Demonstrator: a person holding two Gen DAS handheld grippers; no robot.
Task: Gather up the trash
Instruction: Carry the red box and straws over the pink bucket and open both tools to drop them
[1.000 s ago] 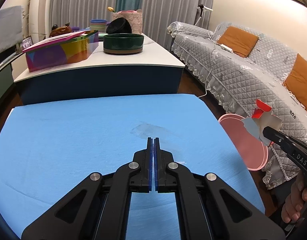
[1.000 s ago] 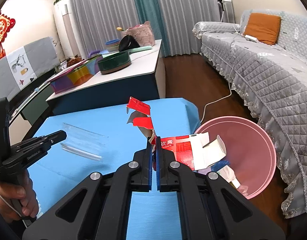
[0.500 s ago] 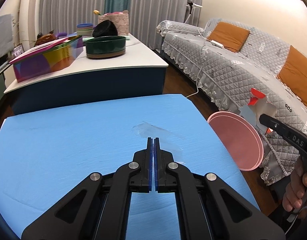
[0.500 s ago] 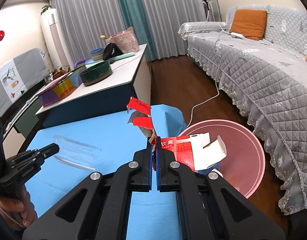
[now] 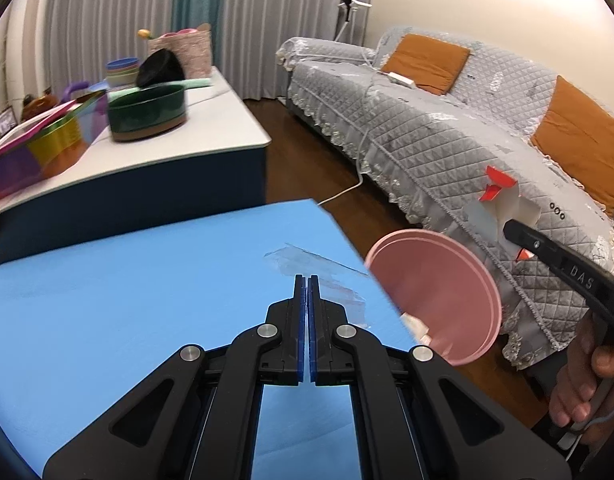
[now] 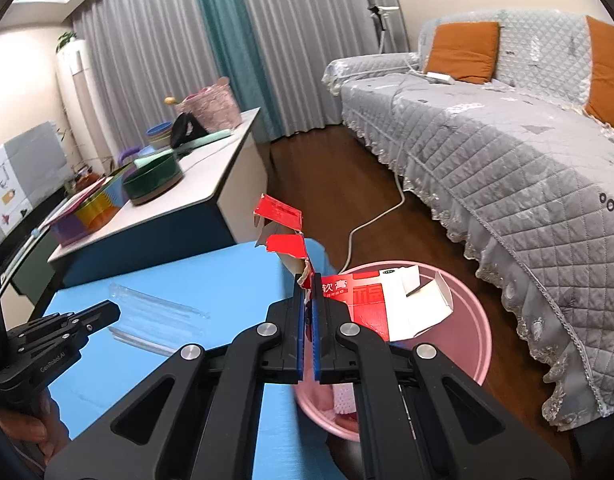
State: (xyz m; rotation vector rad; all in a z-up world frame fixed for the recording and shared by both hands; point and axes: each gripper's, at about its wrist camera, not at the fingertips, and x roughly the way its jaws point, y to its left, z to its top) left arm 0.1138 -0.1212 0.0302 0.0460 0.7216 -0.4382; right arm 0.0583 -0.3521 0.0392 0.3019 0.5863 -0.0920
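My left gripper (image 5: 308, 280) is shut on the near edge of a clear plastic wrapper (image 5: 319, 268), which lies flat on the blue table (image 5: 127, 300) close to its right edge. In the right wrist view the left gripper (image 6: 113, 312) sits at the wrapper's (image 6: 159, 312) left end. My right gripper (image 6: 309, 276) is shut on a torn red-and-white carton piece (image 6: 283, 228), held up at the near rim of the pink bin (image 6: 481, 344). The left wrist view shows the carton piece (image 5: 503, 200) above and beyond the bin (image 5: 447, 300). A red carton and a white box lie in the bin.
A white-topped low table (image 5: 227, 128) behind carries a green bowl (image 5: 147, 112), a colourful box and stacked bowls. A grey quilted sofa (image 6: 507, 160) with orange cushions runs along the right. A white cable (image 6: 371, 220) crosses the wooden floor. A hand (image 5: 583, 392) grips the right handle.
Both grippers have moved right towards the pink bin. The clear wrapper has travelled with the left gripper to the table's right edge. The carton piece now hangs at the bin.
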